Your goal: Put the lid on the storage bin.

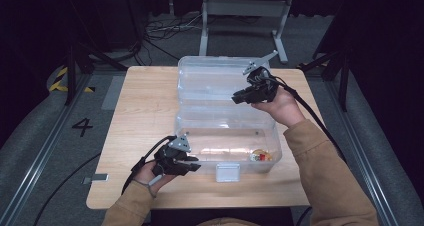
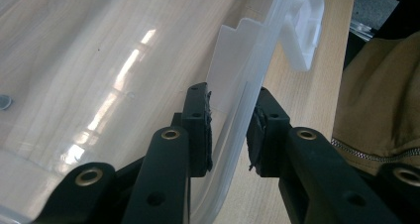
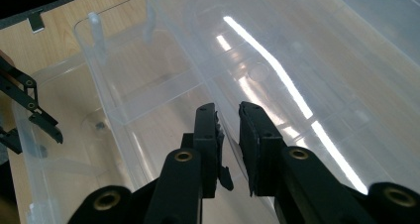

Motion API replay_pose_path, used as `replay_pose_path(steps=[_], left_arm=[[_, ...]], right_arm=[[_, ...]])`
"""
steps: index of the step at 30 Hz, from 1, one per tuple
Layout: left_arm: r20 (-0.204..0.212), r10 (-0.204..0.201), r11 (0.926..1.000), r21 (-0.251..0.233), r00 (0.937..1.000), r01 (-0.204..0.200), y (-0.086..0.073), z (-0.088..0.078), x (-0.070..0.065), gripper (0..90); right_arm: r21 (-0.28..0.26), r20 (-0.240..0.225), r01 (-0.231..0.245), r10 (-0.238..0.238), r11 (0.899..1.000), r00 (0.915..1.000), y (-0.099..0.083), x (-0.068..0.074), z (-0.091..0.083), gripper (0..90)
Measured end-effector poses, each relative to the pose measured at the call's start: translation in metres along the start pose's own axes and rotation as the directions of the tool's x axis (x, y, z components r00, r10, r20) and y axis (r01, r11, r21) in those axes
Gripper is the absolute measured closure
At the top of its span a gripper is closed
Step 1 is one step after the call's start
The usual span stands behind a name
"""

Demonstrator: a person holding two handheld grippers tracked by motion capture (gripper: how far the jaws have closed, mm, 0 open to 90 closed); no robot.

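A pale rectangular wooden table (image 1: 145, 111) carries a large clear plastic storage box (image 1: 200, 136) standing open near its middle. The box is see-through all over, so the wood grain shows through its floor and walls, and light streaks glare off the plastic. Its deep rectangular base lies toward the person, and its hinged transparent lid (image 1: 210, 78) is thrown back flat on the far side of the table. The walls are thin with a rolled rim and rounded corners.

A white plastic latch (image 1: 228, 172) hangs at the middle of the near wall; in the left gripper view the same latch (image 2: 303, 28) juts out from the rim. Inside the base, at its near right corner, lies a small round item with red and yellow markings (image 1: 261, 156), too small to identify.

The left gripper (image 1: 192, 166), held in the person's left hand (image 1: 150, 178), sits at the near left corner of the base. Its jaws straddle the near wall rim (image 2: 233, 130), one inside the box and one outside, pinching that thin wall.

The right gripper (image 1: 236, 99), in the right hand (image 1: 281, 106) with a tan sleeve (image 1: 330, 181), hovers over the lid's right part. Its jaws stand narrowly apart; whether they grip the clear lid edge (image 3: 229, 135) between them I cannot tell.
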State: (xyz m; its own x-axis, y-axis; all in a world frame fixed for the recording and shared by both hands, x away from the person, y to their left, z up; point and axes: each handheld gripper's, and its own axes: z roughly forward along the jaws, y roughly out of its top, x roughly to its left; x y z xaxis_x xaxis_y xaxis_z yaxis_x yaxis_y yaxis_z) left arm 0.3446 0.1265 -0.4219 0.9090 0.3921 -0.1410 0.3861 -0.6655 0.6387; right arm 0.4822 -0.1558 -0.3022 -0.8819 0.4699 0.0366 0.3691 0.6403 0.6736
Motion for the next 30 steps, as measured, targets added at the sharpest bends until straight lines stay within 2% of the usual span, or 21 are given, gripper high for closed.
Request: replay_pose_path(steps=[30], left_arm=[[0.009,0.006,0.9998,-0.017,0.9999,-0.006,-0.001,0.0,0.001,72.7]], right_arm=[[0.006,-0.022,0.033,-0.033,0.999,0.9992,-0.01,0.026,-0.014,79.4]])
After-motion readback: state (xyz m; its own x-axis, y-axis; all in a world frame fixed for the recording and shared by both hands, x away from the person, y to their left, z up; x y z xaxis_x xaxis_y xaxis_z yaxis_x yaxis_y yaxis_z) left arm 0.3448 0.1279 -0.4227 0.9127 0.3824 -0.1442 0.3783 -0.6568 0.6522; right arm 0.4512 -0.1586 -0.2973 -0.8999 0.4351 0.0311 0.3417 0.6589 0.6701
